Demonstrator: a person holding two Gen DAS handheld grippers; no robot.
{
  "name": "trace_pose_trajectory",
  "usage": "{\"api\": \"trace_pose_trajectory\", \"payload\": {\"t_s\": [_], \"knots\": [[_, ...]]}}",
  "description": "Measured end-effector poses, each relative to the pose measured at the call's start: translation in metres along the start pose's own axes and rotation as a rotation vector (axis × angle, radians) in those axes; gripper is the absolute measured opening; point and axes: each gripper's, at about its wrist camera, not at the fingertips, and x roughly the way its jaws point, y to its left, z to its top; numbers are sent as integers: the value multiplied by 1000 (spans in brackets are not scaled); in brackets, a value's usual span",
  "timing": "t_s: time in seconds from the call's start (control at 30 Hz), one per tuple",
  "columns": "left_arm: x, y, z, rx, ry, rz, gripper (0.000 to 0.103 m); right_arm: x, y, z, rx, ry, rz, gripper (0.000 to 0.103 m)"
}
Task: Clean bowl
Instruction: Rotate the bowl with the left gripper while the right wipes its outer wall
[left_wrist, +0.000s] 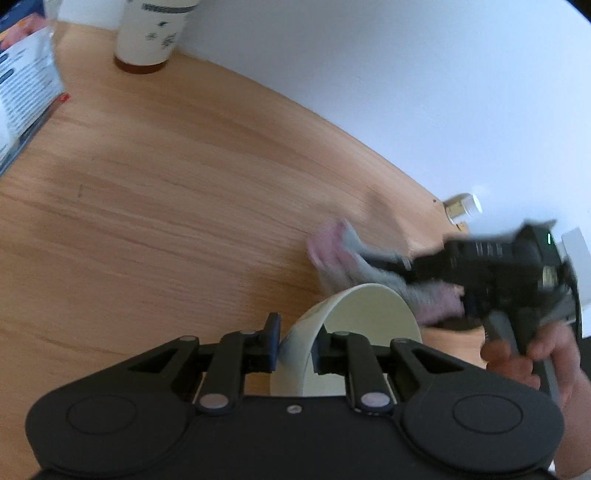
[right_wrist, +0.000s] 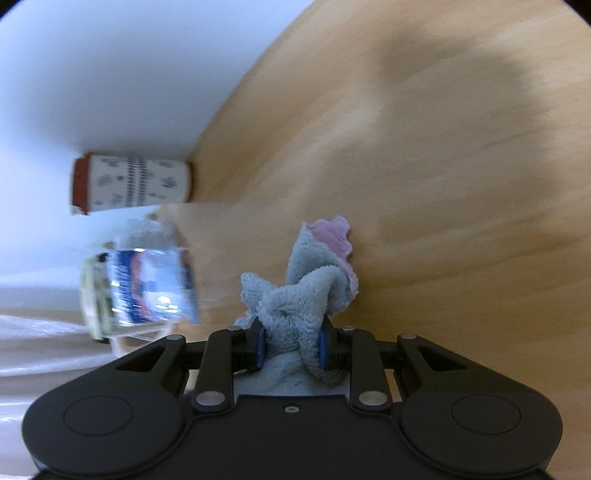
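Observation:
My left gripper (left_wrist: 295, 347) is shut on the rim of a cream bowl (left_wrist: 369, 317), which it holds tilted on its side above the wooden table (left_wrist: 166, 206). In the left wrist view my right gripper (left_wrist: 384, 266) comes in from the right, blurred, and holds a grey and pink cloth (left_wrist: 343, 258) just beyond the bowl's rim. In the right wrist view the right gripper (right_wrist: 290, 345) is shut on the bunched grey and pink cloth (right_wrist: 306, 291) above the table (right_wrist: 424, 166). The bowl does not show there.
A paper cup (left_wrist: 147, 33) stands at the back by the white wall; it also shows in the right wrist view (right_wrist: 136, 182). A blue and white packet (left_wrist: 22, 92) lies at the left. A clear bottle (right_wrist: 144, 284) and a small capped bottle (left_wrist: 463, 208) stand nearby.

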Motion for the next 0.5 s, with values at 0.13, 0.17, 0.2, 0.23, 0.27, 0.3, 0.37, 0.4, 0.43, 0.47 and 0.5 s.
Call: {"api": "trace_pose_trajectory", "payload": {"t_s": [0.13,0.17,0.2,0.23,0.27,0.3,0.37,0.4,0.43,0.47,0.5], "knots": [[-1,-1,1,-13,-17,17,16,20,20,10,-56,51,1,29],[-2,0,1,-23,-25,20,16,24,22,12,-62,63,1,29],[-3,1,1,-30,-28,20,17,26,22,15,-68,73,2,29],[-3,1,0,-36,-29,20,17,26,22,15,-69,78,4,29],[-3,4,-2,-45,-28,18,17,24,19,15,-65,79,1,29],[-4,6,-4,-55,-27,17,18,21,15,14,-58,80,-5,29],[-5,8,-6,-73,-28,16,18,14,7,12,-39,72,-11,29],[-5,9,-7,-82,-29,17,18,10,3,11,-28,67,-13,29],[-4,10,-8,-92,-31,18,18,7,-1,9,-18,63,-15,29],[-4,12,-9,-102,-32,19,18,1,-7,7,-1,54,-16,29],[-4,13,-9,-112,-33,20,18,-7,-14,4,21,44,-17,29]]}}
